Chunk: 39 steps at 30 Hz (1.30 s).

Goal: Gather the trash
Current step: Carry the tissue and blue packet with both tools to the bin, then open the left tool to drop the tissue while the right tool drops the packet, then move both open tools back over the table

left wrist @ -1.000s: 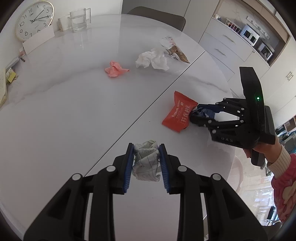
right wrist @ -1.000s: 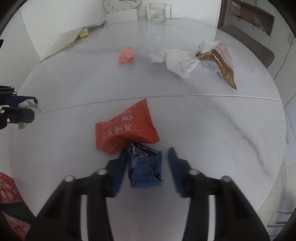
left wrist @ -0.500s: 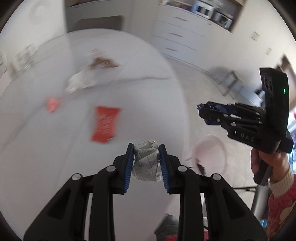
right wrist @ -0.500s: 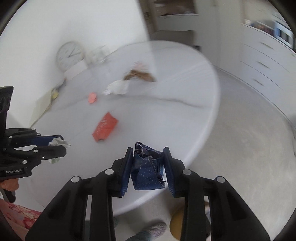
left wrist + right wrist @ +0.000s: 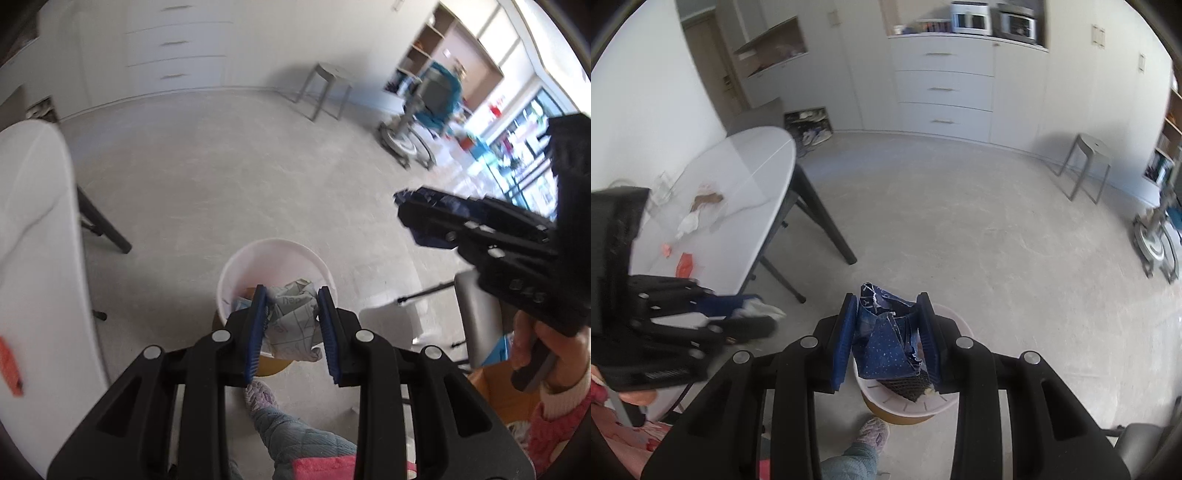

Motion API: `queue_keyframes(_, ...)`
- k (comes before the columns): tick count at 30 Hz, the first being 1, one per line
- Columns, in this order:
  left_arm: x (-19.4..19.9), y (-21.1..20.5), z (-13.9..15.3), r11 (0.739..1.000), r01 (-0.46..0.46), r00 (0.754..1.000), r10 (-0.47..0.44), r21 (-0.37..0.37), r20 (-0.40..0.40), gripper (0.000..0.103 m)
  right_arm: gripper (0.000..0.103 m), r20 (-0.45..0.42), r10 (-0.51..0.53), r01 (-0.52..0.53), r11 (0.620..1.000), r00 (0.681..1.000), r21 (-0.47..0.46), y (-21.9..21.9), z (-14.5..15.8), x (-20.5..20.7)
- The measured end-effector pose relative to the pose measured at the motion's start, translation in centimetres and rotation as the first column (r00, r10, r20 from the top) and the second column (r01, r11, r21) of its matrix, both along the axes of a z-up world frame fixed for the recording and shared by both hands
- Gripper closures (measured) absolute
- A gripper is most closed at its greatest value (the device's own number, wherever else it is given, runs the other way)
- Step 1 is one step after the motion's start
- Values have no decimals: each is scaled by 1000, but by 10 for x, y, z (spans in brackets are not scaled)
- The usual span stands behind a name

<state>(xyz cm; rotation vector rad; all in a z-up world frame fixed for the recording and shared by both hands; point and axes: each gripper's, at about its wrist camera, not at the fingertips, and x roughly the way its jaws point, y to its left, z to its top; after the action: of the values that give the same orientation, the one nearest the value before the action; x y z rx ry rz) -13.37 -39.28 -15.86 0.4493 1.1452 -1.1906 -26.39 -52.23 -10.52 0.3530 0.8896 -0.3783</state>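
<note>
My left gripper (image 5: 291, 325) is shut on a crumpled white paper wad (image 5: 291, 321) and holds it over a white trash bin (image 5: 273, 254) on the floor. My right gripper (image 5: 888, 328) is shut on a crumpled dark blue wrapper (image 5: 886, 339), above the same bin (image 5: 908, 400). The right gripper also shows at the right of the left wrist view (image 5: 410, 218). The left gripper shows at the left of the right wrist view (image 5: 757, 317). On the white table (image 5: 746, 162) lie a red packet (image 5: 684, 264), a pink scrap (image 5: 666, 249), white tissue (image 5: 687, 223) and a brown bag (image 5: 708, 198).
The table edge (image 5: 40, 206) is at my left with dark legs (image 5: 827, 221) below. A grey stool (image 5: 1086, 166) and a wheeled device (image 5: 1156, 236) stand on the bare floor. White drawers (image 5: 945, 92) line the far wall. The person's slippered foot (image 5: 871, 432) is beside the bin.
Both grippers have swung away from the table, each keeping its trash, and now hang over the bin on the floor. The table has moved off to the left.
</note>
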Motion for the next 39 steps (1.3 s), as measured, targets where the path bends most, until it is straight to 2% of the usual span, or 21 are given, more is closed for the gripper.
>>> queue_keyframes(4, -16, -39, -24, 997, 58, 998, -57, 46, -40, 73, 69, 6, -37, 37, 999, 999, 10, -19, -5, -18)
queue_keyframes(6, -21, -50, -30, 995, 71, 997, -68, 72, -43, 59, 69, 6, -48, 48, 999, 999, 12, -27, -6, -23)
queue_keyframes(8, -26, -57, -29, 994, 81, 996, -79, 77, -32, 35, 69, 9, -56, 56, 998, 998, 18, -31, -8, -25)
queue_keyframes(10, -33, -61, -23, 994, 78, 997, -78, 77, -2, 21, 69, 12, -62, 61, 998, 998, 25, -37, -10, -29)
queue_keyframes(11, -33, -62, -20, 994, 74, 997, -75, 75, 5, 16, 68, 12, -64, 63, 998, 998, 31, -40, -12, -31)
queue_keyframes(14, -30, -61, -12, 994, 34, 999, -37, 100, 23, 8, 68, 9, -60, 60, 998, 998, 37, -45, -16, -32)
queue_keyframes(19, -17, -52, 2, 990, -66, 996, 59, 124, 59, 8, 67, 4, -40, 40, 998, 999, 48, -44, -21, -28)
queue_keyframes(28, 8, -25, 21, 979, -183, 981, 176, 85, 84, 8, 66, -47, 33, -27, 994, 998, 108, -31, -53, -1)
queue_keyframes(30, 13, -19, 23, 975, -205, 976, 198, 81, 89, 8, 49, -74, 58, -48, 991, 996, 126, -26, -64, 6)
queue_keyframes(31, 15, -16, 24, 973, -215, 974, 208, 80, 92, 8, 27, -93, 62, -50, 991, 994, 123, -22, -70, 10)
queue_keyframes(32, 15, -14, 25, 972, -222, 972, 214, 80, 94, 8, 12, -105, 60, -48, 992, 993, 114, -19, -73, 12)
queue_keyframes(34, 18, -7, 26, 967, -243, 967, 235, 78, 96, 8, 2, -134, 65, -50, 993, 989, 107, -13, -79, 18)
queue_keyframes(39, 26, 5, 32, 957, -282, 957, 275, 68, 94, 8, 2, -197, 64, -44, 993, 978, 106, -7, -87, 30)
